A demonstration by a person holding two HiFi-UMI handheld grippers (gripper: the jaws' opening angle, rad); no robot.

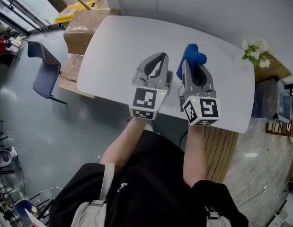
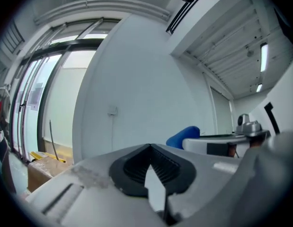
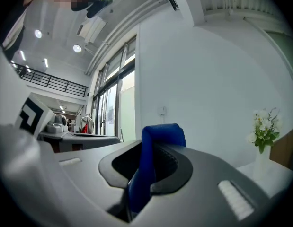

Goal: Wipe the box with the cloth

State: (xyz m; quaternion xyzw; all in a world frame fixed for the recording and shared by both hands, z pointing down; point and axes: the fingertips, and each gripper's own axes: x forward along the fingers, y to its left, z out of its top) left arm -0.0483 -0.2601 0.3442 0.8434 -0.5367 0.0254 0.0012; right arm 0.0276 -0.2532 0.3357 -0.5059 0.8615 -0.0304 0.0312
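A large brown cardboard box (image 1: pixel 84 28) stands on more flat cardboard at the far left end of the rounded white table (image 1: pixel 113 56). Its top is closed, so its contents cannot be seen, and a yellow object (image 1: pixel 73 12) lies just behind it. In the left gripper view the same box (image 2: pixel 39 169) shows low at the left edge. At the table's far right end a bunch of white flowers (image 1: pixel 254 48) stands upright; the right gripper view shows them (image 3: pixel 264 129) in a pale vase. The grey right gripper (image 1: pixel 186 64) is held over the table with its jaws clamped on a blue cloth (image 1: pixel 192 56). In the right gripper view the cloth (image 3: pixel 161 134) runs as a folded band up between the dark pads (image 3: pixel 177 167) and bulges over the tips of the right gripper (image 3: pixel 147 148). The cloth is off the table and well apart from the box. The grey left gripper (image 1: pixel 157 56) is just beside the right one. Its own view shows the left gripper (image 2: pixel 150 148) with jaw tips meeting and nothing held, only a thin wedge of pale wall showing below them. A dark blue chair (image 1: pixel 44 74) stands on the grey floor left of the table.
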